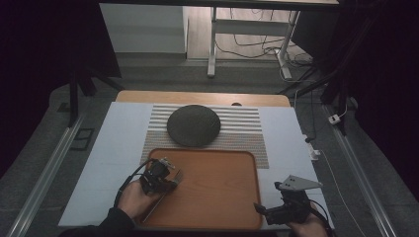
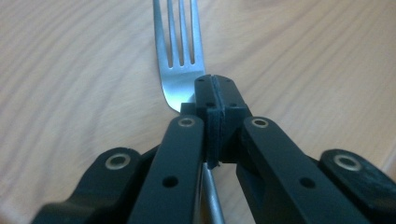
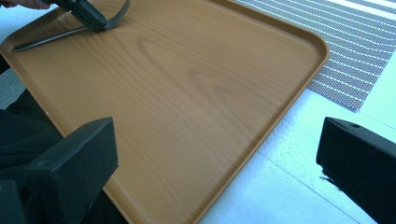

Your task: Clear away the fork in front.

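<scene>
The fork (image 2: 180, 60) lies on the wooden tray (image 1: 217, 197), toward its left side, with its handle running back to the tray's near left corner; we see the left tongs (image 1: 170, 178) clamped together on its neck, just behind the tines. In the left gripper view the tines point away from us over the wood grain, and the handle passes down under the closed jaws. Our left hand (image 1: 133, 197) comes in from the bottom of the high view, wrapped around the tool's body, the forearm angled up and to the right so the tongs reach over the tray's left edge. Our right hand (image 1: 309, 224) sits low at the tray's near right corner, holding the right tongs (image 1: 258, 207) pointed left toward the tray; their jaws stand wide apart with nothing between them, hanging over the tray's edge and the white tabletop (image 1: 118, 143). Beyond the tray, a dark round mat (image 1: 193, 125) rests on a striped placemat (image 1: 242, 128).
</scene>
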`<state>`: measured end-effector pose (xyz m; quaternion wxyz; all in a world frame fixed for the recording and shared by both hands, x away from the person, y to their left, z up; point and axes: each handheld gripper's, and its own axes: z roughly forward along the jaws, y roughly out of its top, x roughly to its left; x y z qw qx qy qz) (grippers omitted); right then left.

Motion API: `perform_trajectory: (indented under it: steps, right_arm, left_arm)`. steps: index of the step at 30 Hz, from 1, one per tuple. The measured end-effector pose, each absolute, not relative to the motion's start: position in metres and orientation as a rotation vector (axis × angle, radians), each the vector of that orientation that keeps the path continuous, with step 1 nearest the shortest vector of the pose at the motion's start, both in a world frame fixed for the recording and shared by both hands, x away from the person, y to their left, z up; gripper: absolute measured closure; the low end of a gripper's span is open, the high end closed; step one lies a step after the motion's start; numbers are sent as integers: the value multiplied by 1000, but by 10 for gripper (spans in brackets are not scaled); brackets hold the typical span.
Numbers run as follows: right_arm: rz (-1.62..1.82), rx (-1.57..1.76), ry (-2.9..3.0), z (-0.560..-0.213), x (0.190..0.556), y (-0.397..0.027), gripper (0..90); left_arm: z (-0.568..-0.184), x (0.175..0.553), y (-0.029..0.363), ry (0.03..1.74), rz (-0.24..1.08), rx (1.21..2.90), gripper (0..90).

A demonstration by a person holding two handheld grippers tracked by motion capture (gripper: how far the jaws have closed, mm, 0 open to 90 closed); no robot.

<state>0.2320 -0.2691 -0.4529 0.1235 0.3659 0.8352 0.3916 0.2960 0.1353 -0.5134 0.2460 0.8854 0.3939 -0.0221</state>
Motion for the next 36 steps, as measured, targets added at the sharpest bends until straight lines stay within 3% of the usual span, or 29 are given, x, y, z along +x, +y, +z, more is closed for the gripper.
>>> perform_trajectory:
  steps: [23, 36]
  right_arm:
    - [1138, 1066, 2455, -453, 233, -269, 0]
    - [1143, 1070, 2453, -453, 233, -269, 0]
  left_arm:
    - [-514, 310, 179, 1267, -51, 2343, 857]
    - [-502, 305, 181, 1227, -47, 2287, 701]
